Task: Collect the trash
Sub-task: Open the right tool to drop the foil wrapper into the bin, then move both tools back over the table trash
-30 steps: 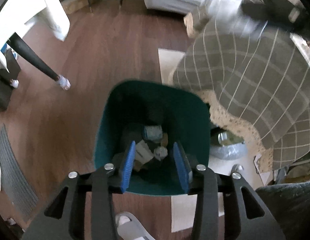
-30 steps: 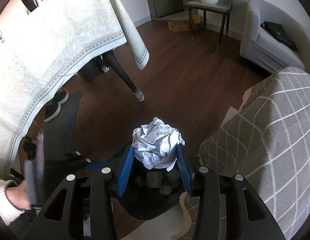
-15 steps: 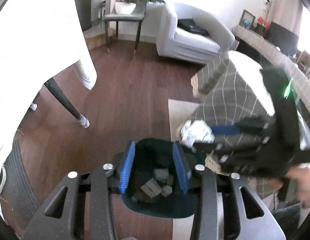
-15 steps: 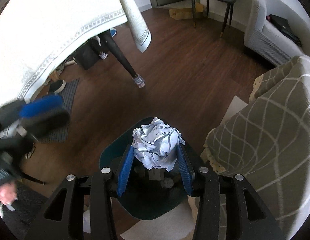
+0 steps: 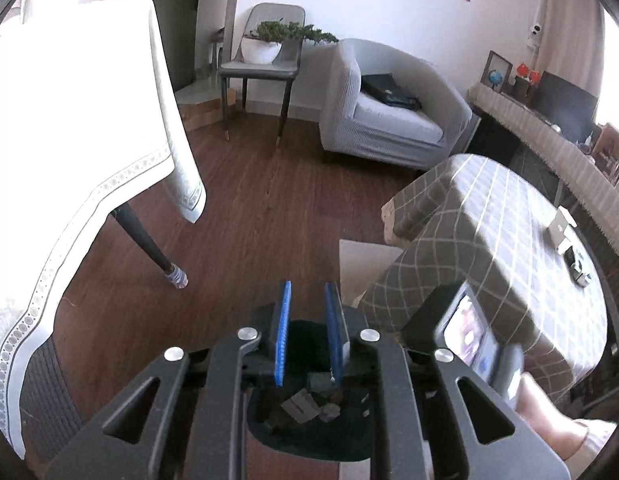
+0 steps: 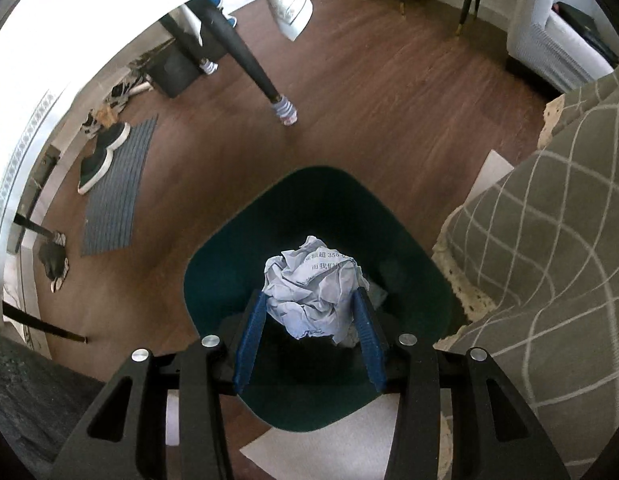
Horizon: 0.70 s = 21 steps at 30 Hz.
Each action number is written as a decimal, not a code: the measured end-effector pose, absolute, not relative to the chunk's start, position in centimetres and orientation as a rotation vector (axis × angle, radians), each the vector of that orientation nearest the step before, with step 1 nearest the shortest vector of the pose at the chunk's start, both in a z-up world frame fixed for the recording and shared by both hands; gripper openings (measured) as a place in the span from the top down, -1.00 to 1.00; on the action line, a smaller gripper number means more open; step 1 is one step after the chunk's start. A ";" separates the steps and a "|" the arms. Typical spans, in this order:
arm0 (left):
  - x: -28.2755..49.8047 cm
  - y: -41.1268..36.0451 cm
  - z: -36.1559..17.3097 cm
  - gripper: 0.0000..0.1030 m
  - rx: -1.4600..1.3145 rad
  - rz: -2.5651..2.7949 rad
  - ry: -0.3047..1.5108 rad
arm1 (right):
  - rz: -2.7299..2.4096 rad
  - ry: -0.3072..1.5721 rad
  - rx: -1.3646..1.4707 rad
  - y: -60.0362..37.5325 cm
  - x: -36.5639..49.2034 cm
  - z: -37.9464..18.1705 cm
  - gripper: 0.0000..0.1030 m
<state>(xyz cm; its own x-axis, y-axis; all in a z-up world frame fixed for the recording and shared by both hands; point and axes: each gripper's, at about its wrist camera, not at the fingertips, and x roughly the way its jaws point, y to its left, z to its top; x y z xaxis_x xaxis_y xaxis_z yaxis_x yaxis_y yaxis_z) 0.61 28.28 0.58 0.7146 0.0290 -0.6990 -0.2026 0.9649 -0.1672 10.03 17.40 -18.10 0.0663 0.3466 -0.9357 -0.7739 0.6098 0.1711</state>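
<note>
Landmark: dark green plastic bin [image 6: 237, 264], rounded-square mouth, smooth walls, standing on the brown wood-plank floor [image 6: 369, 100].

Right gripper [image 6: 309, 300]: ribbed blue pads clamped on a crumpled ball of white printed paper [image 6: 313, 292], creased and angular, some print legible on top. Ball sits directly over the bin mouth, above the rim. Bin bottom is mostly hidden behind the ball and in shadow; only a sliver of pale scrap shows right of it.

Left gripper [image 5: 307, 292]: jaws have just been closing, now a narrow gap, nothing between the blue pads. It looks out past the bin toward the room.

Left view only: bin interior, partly masked by the black gripper frame; grey cardboard-like scraps [image 5: 305, 404] on the bottom, shapes hard to make out. Also a blurred black device with a lit screen [image 5: 465, 332] right of the bin, with a bare hand [image 5: 549, 412] below it, cut by the frame edge. Beyond the bin: grey upholstered armchair [image 5: 389, 120] and a potted plant on a grey chair [image 5: 269, 56].

Right view only: grey ribbed mat [image 6: 117, 188] with dark shoes left of the bin, flat white sheet [image 6: 329, 452] under its near edge.

Both views: grey checked cloth [image 6: 549, 240] just right of the bin, white lace-edged tablecloth [image 5: 69, 140] to its left, overexposed, with a black table leg [image 6: 245, 64] ending in a striped sock.
</note>
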 end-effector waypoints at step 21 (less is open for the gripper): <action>1.2 25.9 5.3 0.64 -0.273 0.089 0.651 | 1.008 1.169 -0.397 15.8 7.5 -14.0 0.02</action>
<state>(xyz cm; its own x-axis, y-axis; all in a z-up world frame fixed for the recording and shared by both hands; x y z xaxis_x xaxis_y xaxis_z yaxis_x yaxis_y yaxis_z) 1.20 25.94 5.29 0.7931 -0.0038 -0.6091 -0.1668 0.9604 -0.2231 7.51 15.80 -14.04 0.0400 0.4456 -0.8943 -0.8191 0.5272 0.2261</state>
